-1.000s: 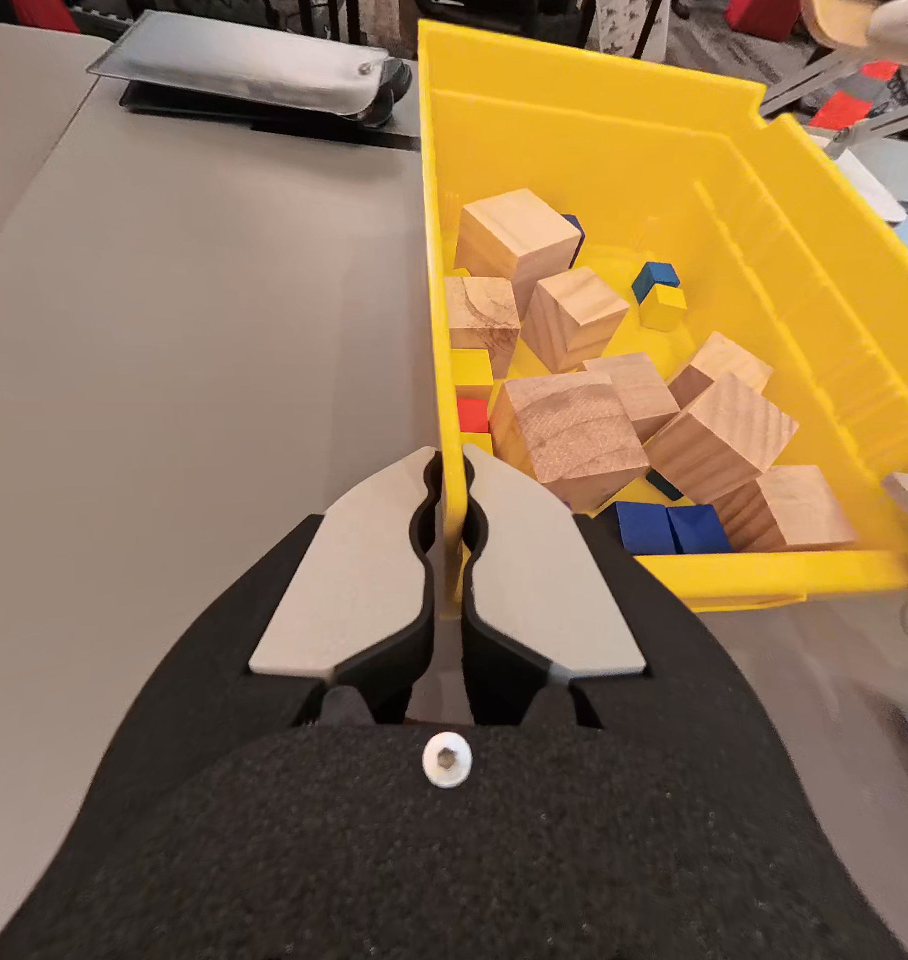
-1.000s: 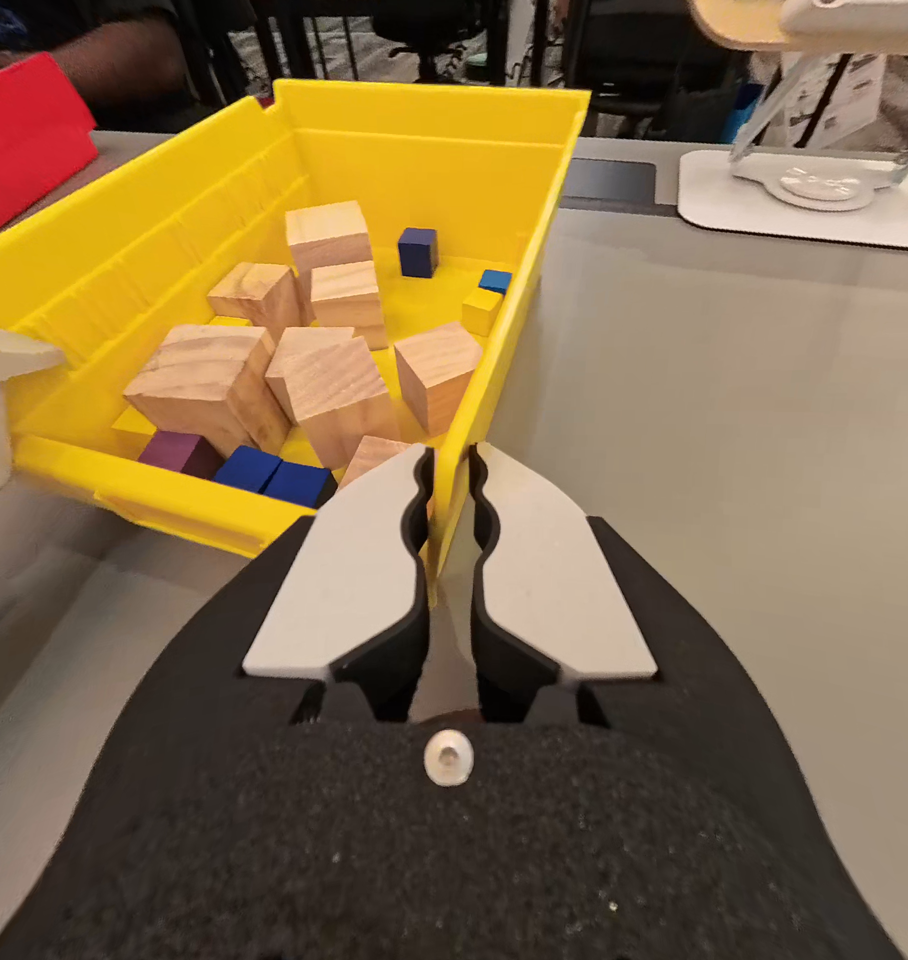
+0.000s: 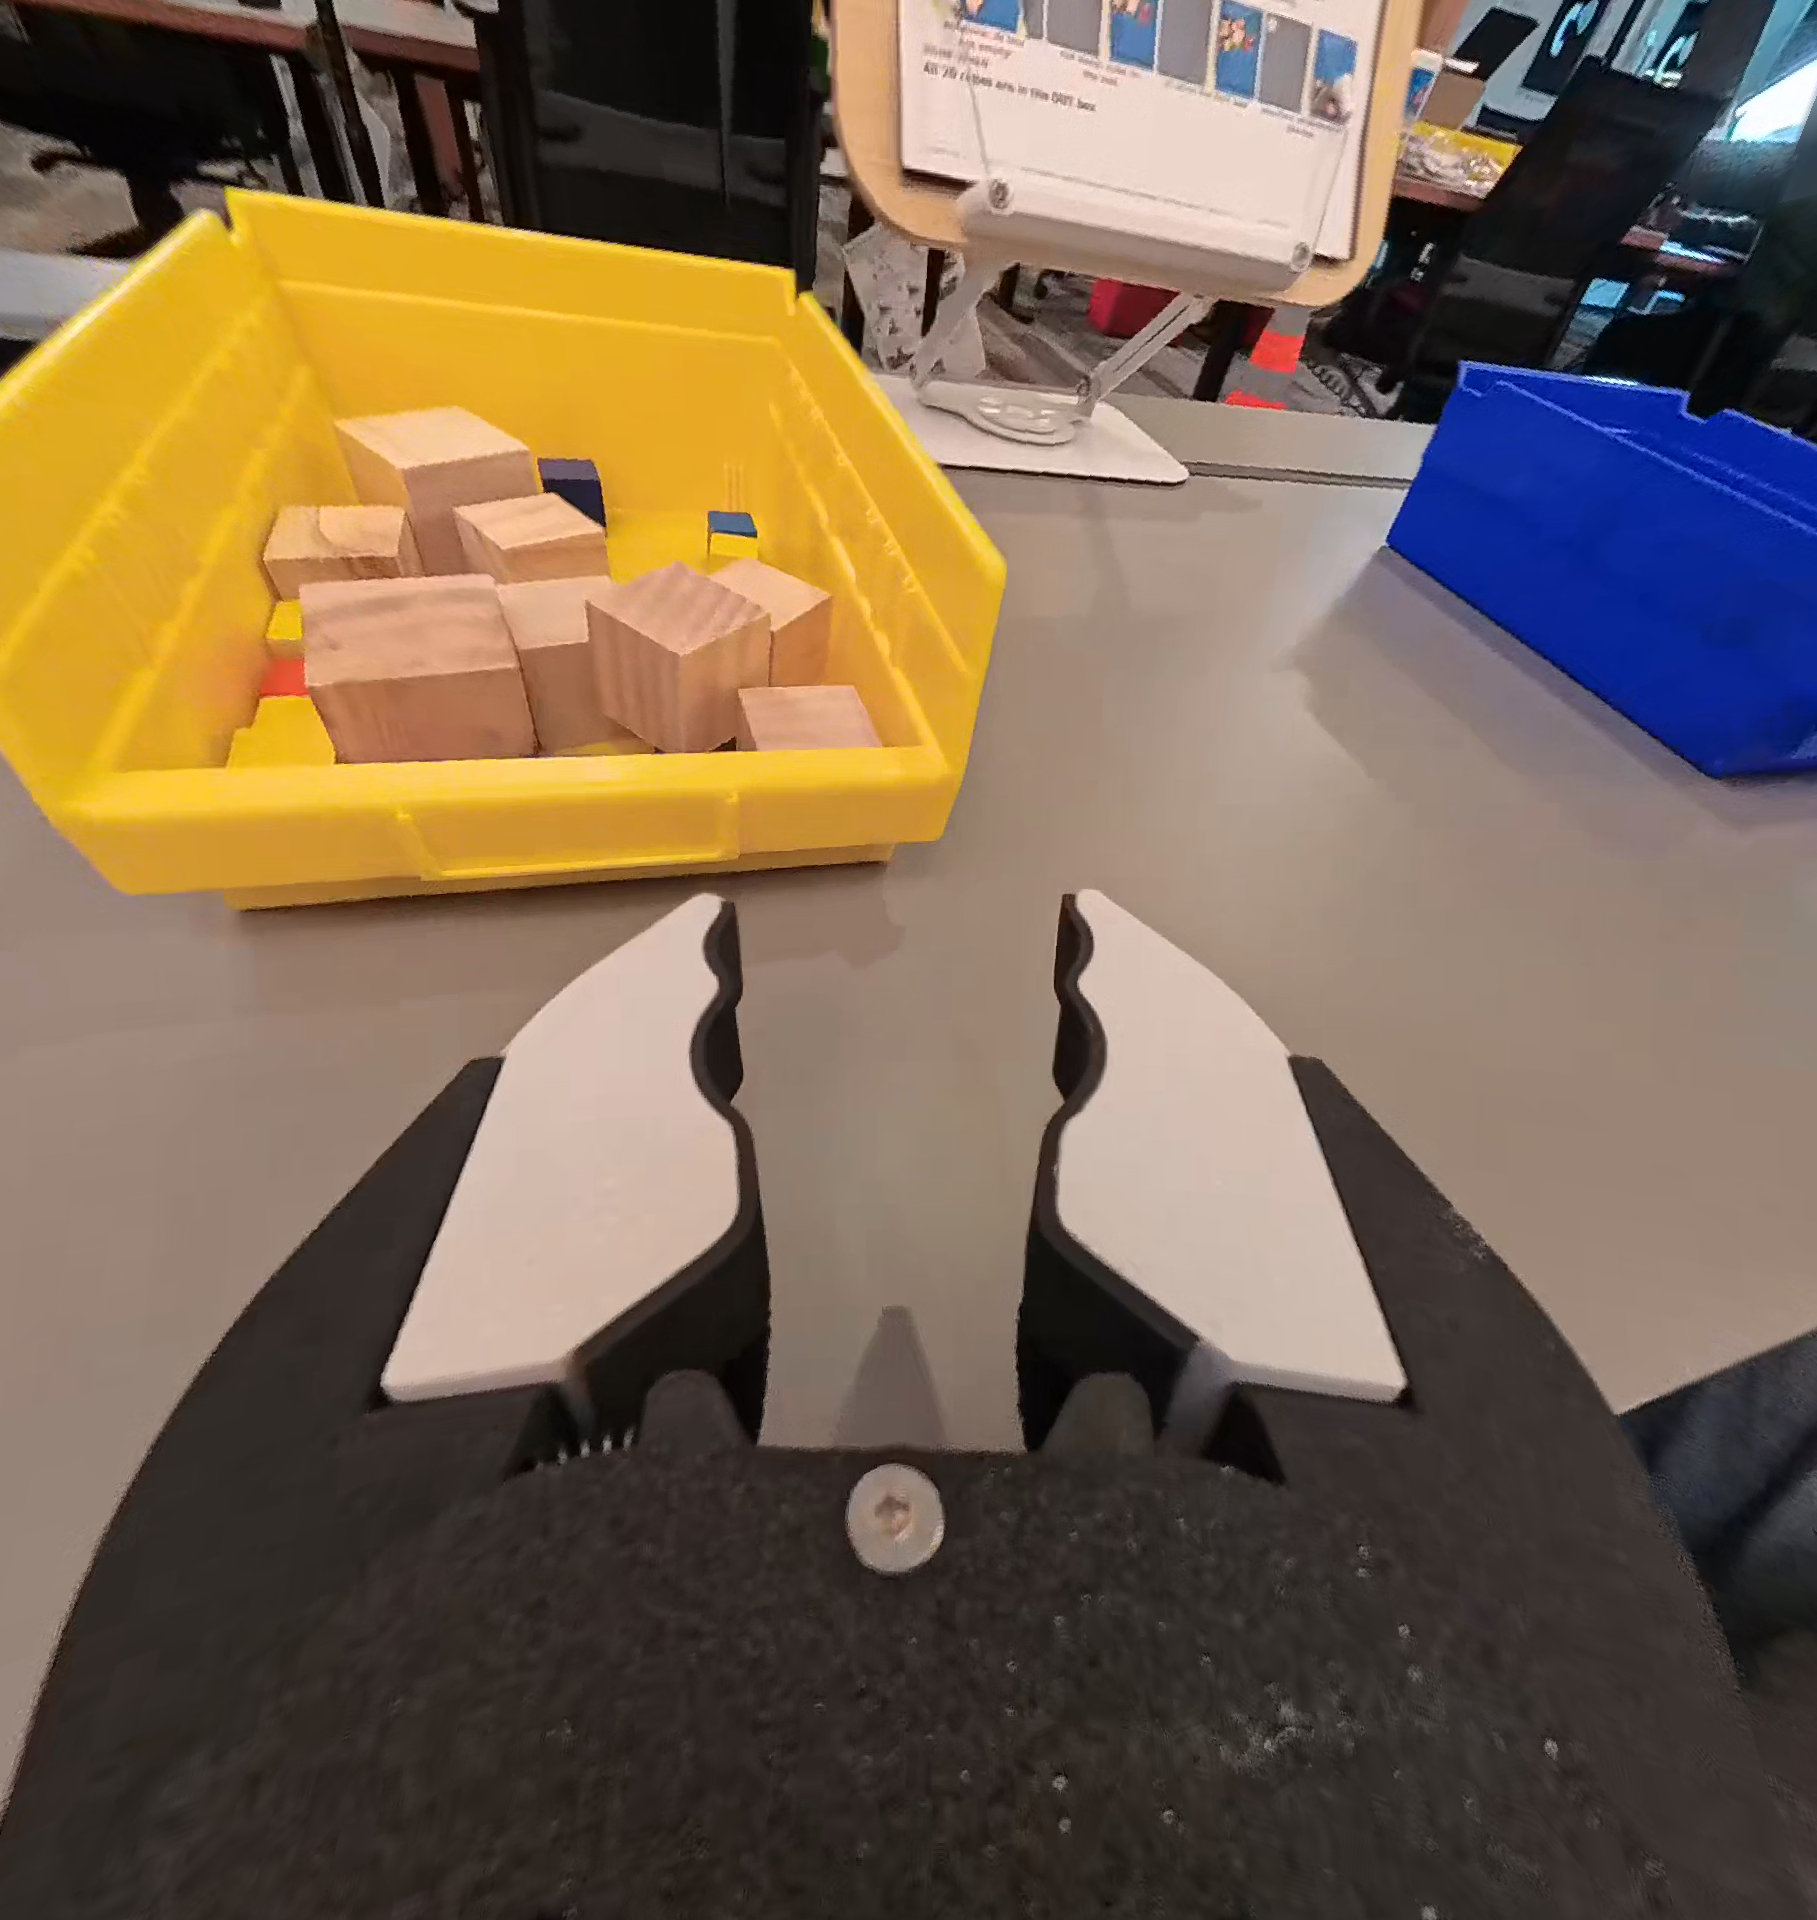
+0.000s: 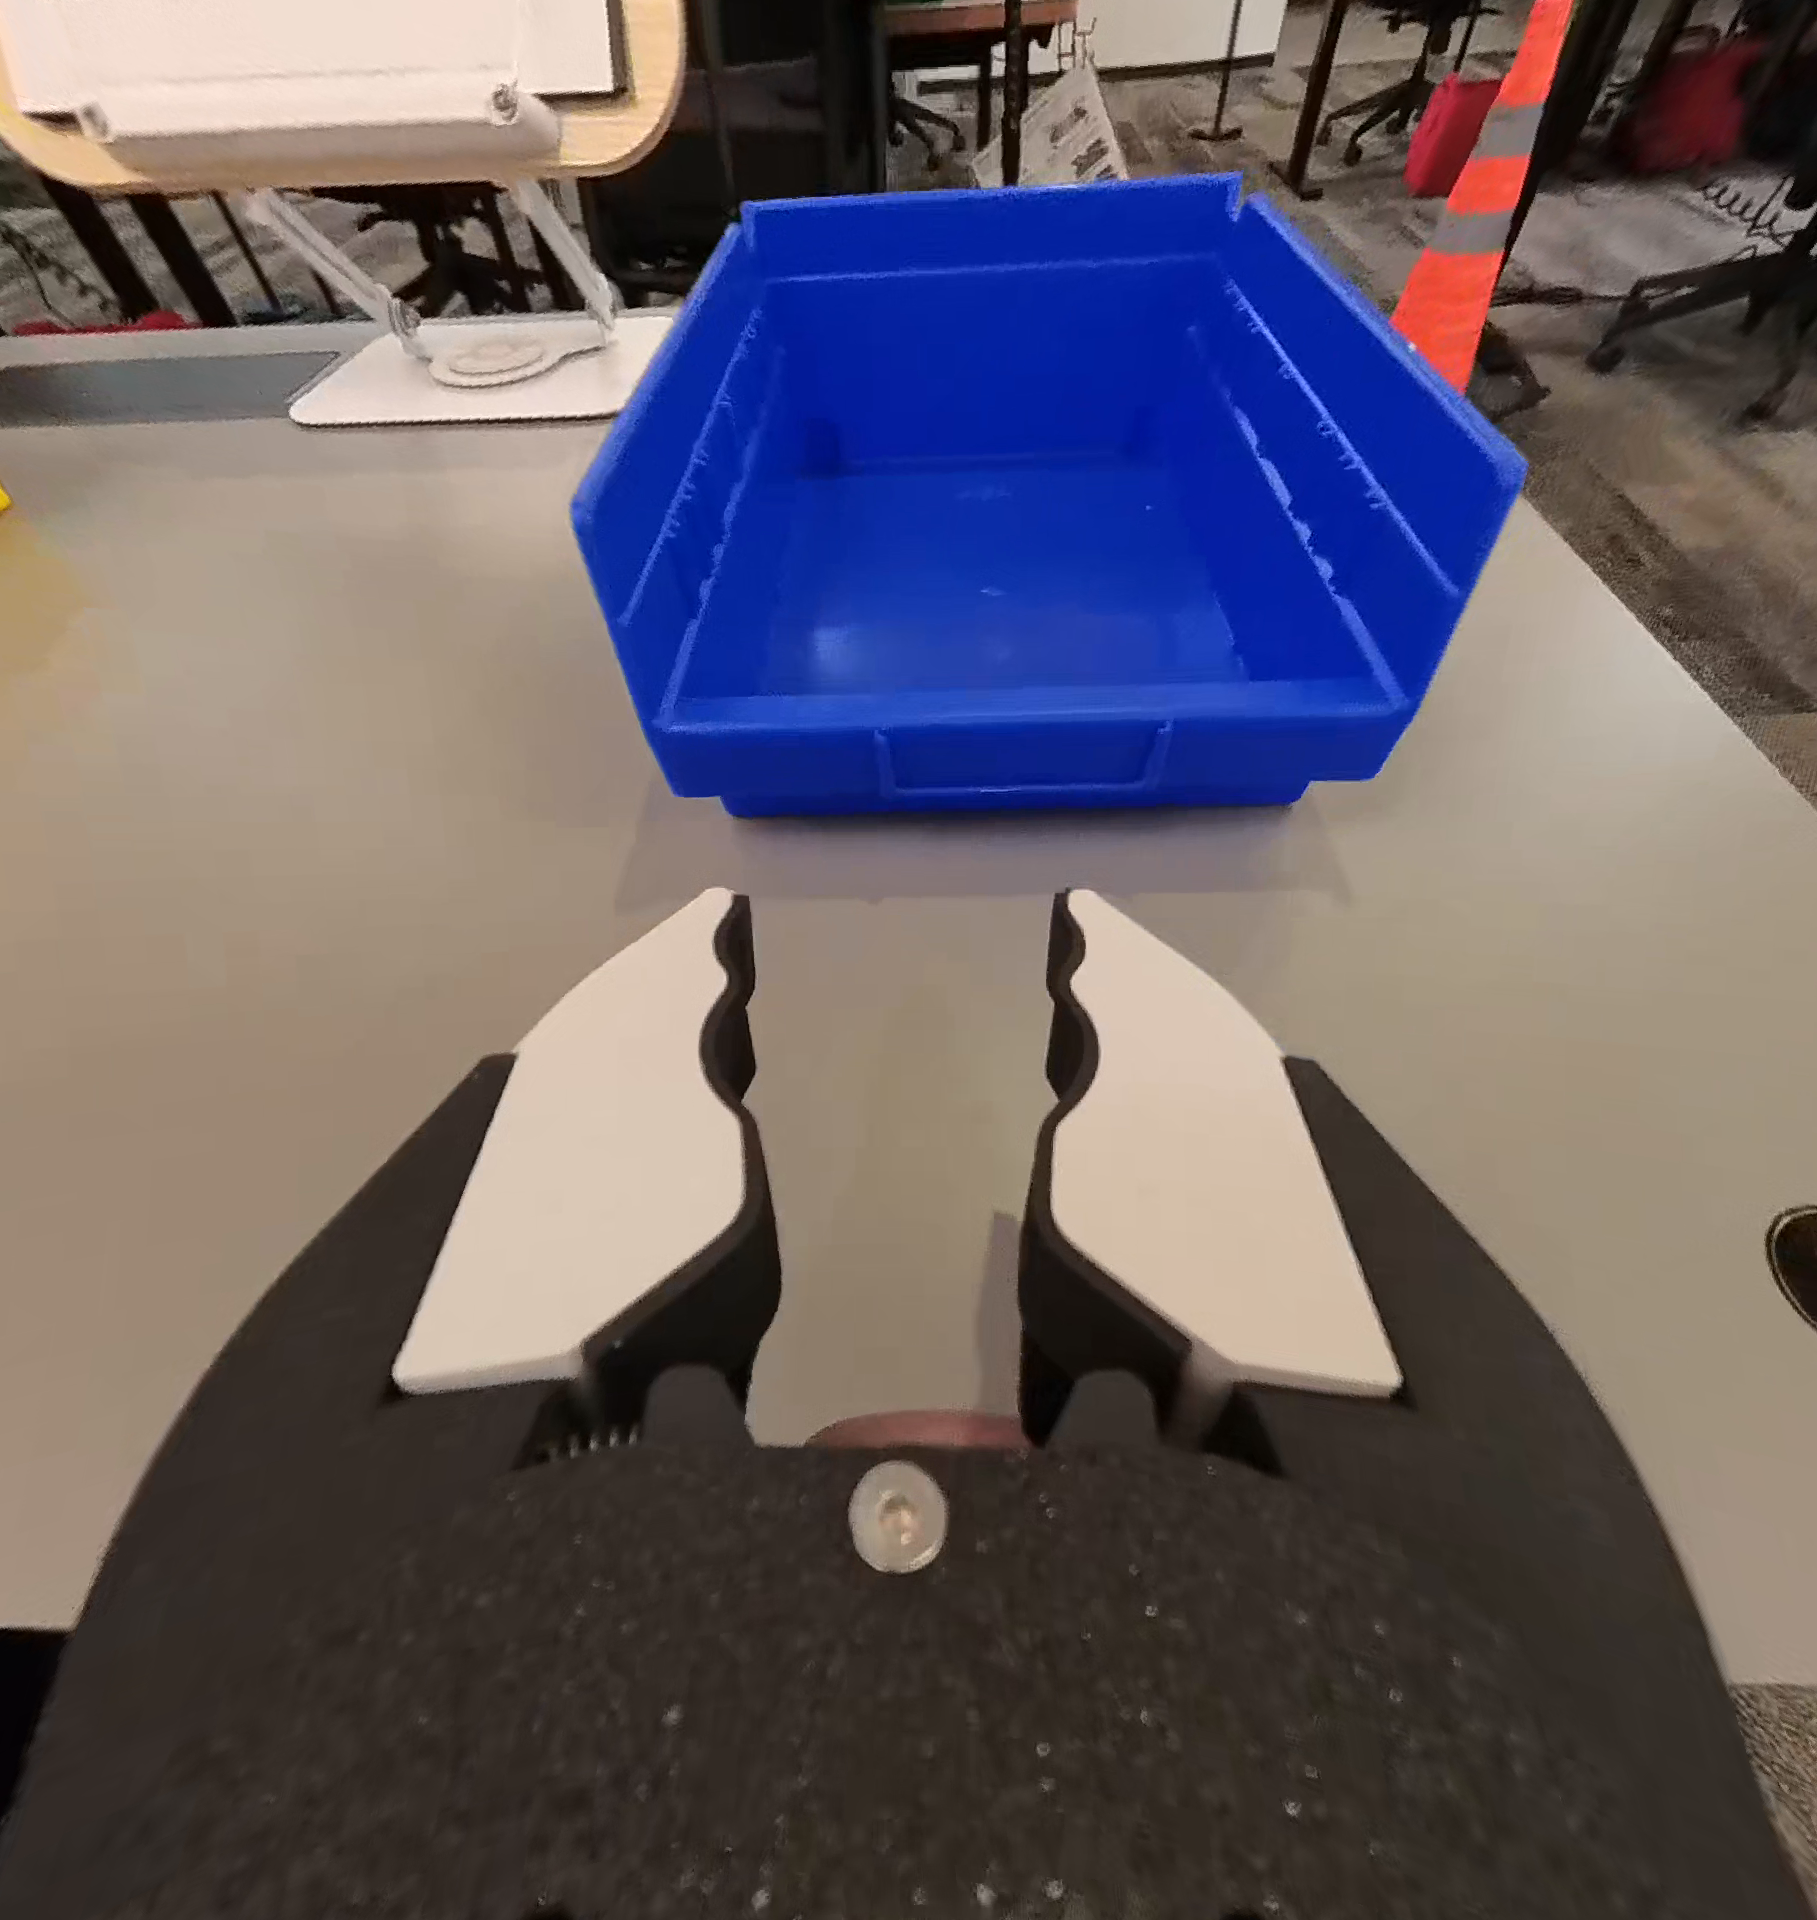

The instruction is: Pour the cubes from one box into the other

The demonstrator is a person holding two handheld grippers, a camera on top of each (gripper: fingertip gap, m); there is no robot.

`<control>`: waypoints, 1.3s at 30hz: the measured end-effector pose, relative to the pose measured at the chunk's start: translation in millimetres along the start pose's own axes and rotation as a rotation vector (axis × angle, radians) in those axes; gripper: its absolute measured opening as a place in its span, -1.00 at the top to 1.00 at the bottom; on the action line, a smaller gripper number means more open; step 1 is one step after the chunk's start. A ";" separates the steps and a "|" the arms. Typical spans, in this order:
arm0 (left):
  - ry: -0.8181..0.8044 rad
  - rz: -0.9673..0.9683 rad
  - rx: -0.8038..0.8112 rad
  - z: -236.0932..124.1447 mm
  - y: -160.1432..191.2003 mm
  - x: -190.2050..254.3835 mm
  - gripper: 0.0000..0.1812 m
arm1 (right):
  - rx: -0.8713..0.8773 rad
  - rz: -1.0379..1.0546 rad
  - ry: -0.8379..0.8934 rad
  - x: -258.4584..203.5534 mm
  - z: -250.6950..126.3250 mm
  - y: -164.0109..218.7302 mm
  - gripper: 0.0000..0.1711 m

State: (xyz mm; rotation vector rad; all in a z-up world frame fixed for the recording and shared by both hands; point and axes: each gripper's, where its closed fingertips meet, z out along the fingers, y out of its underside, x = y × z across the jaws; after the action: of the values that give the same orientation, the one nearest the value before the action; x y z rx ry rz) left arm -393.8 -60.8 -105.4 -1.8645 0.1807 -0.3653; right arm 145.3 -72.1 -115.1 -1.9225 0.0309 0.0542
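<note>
Right now your left gripper (image 3: 893, 914) and right gripper (image 4: 899, 914) both hang spread over the grey table (image 3: 1299, 831), holding nothing. The cubes (image 3: 571, 634) lie in the yellow box (image 3: 571, 821), set flat just ahead of your left; the blue box (image 4: 1029, 748), well apart, shows a bare floor. Judging by that, the pour looks done or not yet begun; either way, any next move means pinching a thin side wall. Cubes are grainy wood, some small painted ones; boxes are glossy ribbed plastic.
</note>
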 end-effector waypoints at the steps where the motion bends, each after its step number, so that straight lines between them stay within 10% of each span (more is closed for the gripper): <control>1: 0.004 -0.010 -0.009 0.6 1.8 -0.7 0.36 | 0.006 0.009 -0.002 1.5 0.1 -0.2 0.38; 31: 0.023 0.016 -0.085 3.4 13.3 5.1 0.37 | 0.007 -0.066 -0.024 -11.2 0.8 1.6 0.38; 39: 0.181 -0.005 -0.193 -6.4 -78.5 -30.8 0.34 | -0.033 -0.312 -0.303 -144.6 6.3 -4.8 0.27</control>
State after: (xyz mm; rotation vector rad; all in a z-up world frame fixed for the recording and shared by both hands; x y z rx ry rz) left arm -429.5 -32.1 -34.3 -2.0210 0.3441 -0.5363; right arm 1.0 -65.2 -105.1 -1.9131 -0.4744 0.1355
